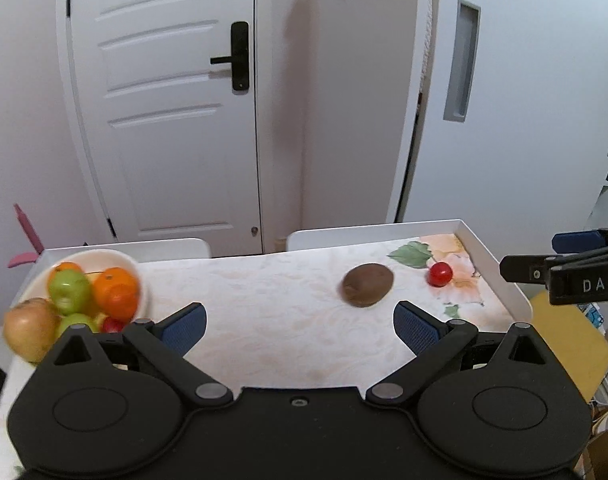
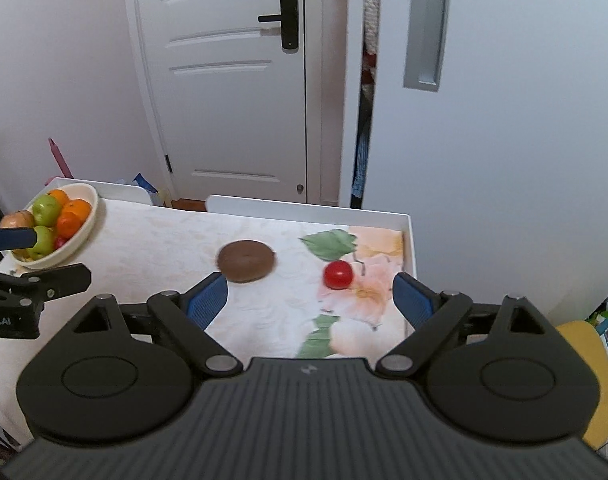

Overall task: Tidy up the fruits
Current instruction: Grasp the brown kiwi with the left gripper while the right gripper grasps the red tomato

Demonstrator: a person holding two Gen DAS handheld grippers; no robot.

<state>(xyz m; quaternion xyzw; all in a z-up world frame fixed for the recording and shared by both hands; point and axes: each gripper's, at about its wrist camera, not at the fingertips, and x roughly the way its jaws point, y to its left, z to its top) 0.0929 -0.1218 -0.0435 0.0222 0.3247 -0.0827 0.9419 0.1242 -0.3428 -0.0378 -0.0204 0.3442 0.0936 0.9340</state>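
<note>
— White door behind, table (image 2: 152,240) w/ flower cloth. Where's the fruit?
— Kiwi (image 2: 246,260) sits just past the right gripper (image 2: 309,294), by its left pad. Tomato (image 2: 338,274) is in front, between the jaws. Bowl (image 2: 86,216) far left.
— Jaws?
— Both spread wide, holding nothing; left gripper (image 1: 300,322) too.
— Tip?
— Center on the tomato, squeeze softly.

The left gripper (image 1: 300,326) hangs over the counter (image 1: 264,320) with its blue-padded fingers (image 1: 184,326) spread wide and nothing between them. Ahead and to the right lies a brown kiwi (image 1: 367,284), and further right, apart from it, a small red tomato (image 1: 439,274) on the flowered cloth. At the far left a white bowl (image 1: 138,276) holds oranges (image 1: 116,290), green apples (image 1: 69,291) and a pale brown pear (image 1: 31,330). The right gripper (image 1: 515,258) pokes in from the right edge. A white door (image 1: 164,120) stands behind.
</note>
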